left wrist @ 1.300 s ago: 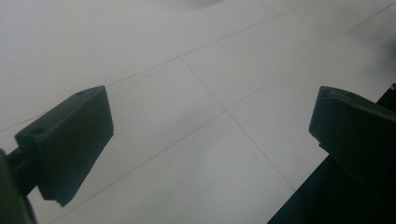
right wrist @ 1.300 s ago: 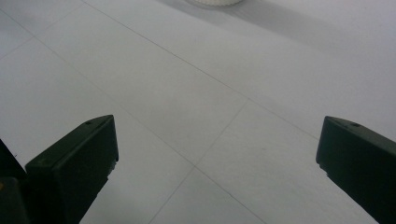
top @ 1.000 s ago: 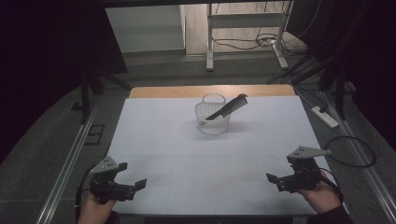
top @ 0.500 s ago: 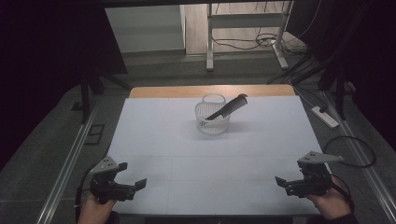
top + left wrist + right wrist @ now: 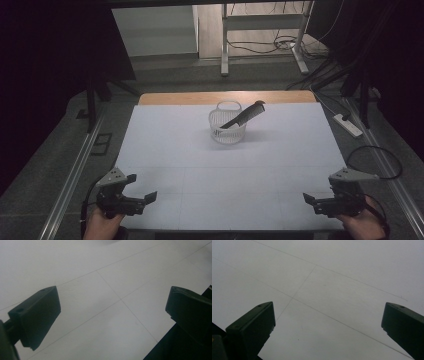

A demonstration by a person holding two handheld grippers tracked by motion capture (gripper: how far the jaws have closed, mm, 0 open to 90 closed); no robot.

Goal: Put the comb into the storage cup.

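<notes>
You had bare white table (image 5: 180,150) between both grippers and the far centre, where the only obstacle was the white basket (image 5: 228,131) with the dark comb (image 5: 245,114) sticking out up-right.

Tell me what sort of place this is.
Probably a lab or workshop set up for recording, not a home: a bare white table, cables loose on the floor, a power strip alongside, and dark screens around. A basket holds a comb.
</notes>
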